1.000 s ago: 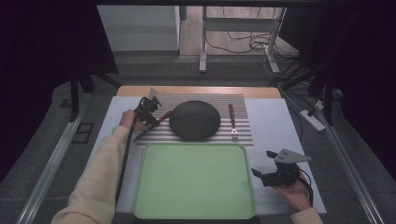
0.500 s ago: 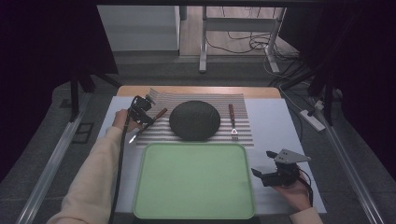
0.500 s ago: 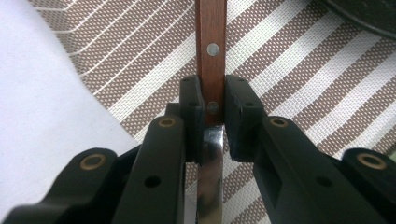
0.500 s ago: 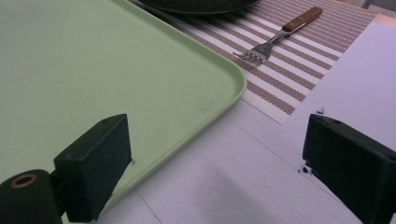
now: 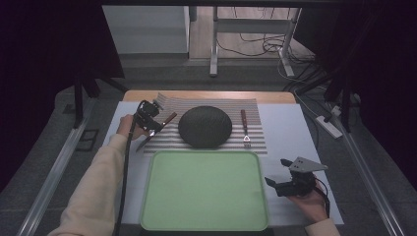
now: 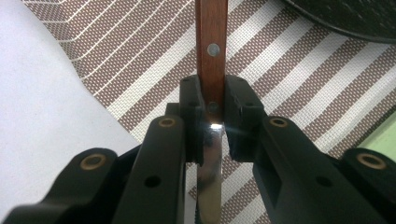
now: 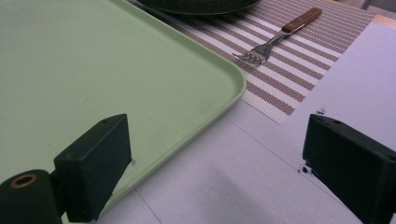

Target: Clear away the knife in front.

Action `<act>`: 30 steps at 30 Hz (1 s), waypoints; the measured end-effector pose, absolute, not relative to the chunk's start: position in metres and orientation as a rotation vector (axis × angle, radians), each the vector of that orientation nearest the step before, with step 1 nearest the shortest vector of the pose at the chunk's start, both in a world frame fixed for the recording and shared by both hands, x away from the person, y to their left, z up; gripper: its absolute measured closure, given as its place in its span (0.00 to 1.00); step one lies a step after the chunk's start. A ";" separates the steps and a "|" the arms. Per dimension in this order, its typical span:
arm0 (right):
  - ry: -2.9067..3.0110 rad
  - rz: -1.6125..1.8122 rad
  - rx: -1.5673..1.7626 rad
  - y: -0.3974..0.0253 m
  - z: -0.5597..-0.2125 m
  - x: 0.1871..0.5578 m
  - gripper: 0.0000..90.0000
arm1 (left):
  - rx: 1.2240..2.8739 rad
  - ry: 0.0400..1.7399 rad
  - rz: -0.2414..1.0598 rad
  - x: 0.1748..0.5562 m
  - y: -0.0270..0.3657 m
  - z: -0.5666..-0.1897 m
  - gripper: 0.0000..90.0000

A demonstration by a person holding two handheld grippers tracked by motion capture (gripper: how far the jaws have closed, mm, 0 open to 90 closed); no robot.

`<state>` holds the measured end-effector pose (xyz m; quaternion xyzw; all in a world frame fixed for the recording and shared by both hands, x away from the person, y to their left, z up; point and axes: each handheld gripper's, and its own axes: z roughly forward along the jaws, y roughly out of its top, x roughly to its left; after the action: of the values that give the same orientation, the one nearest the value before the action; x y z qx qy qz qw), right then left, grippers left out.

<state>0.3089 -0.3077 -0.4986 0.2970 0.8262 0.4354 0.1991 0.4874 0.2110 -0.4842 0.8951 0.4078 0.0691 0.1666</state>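
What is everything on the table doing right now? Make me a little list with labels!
Left hand-held gripper: shut on the knife, gripping where the wooden handle meets the blade
Knife: lifted over the striped placemat, left of the dark plate
Right hand-held gripper: open, holding nothing, by the tray's right edge
Fork: lying on the placemat, right of the plate
Green tray: nothing on it, in front of the placemat
Table: covered in white
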 end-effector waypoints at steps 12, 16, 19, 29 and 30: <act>2.313 1.217 0.831 -0.308 -0.499 0.309 0.09 | 2.568 1.090 0.219 0.469 0.209 -0.463 0.86; 2.313 1.218 0.831 -0.307 -0.499 0.309 0.09 | 2.567 1.052 0.224 0.457 0.205 -0.454 0.86; 2.315 1.222 0.830 -0.307 -0.499 0.309 0.09 | 2.570 1.026 0.216 0.449 0.200 -0.451 0.86; 2.317 1.219 0.833 -0.307 -0.499 0.310 0.09 | 2.623 0.911 0.183 0.418 0.179 -0.447 0.86; 2.317 1.219 0.834 -0.307 -0.499 0.310 0.09 | 2.626 0.897 0.179 0.415 0.176 -0.446 0.86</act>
<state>0.3095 -0.3071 -0.4993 0.2977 0.8268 0.4352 0.1957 0.4149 0.1760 -0.4461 0.9290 0.3174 0.0633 0.1793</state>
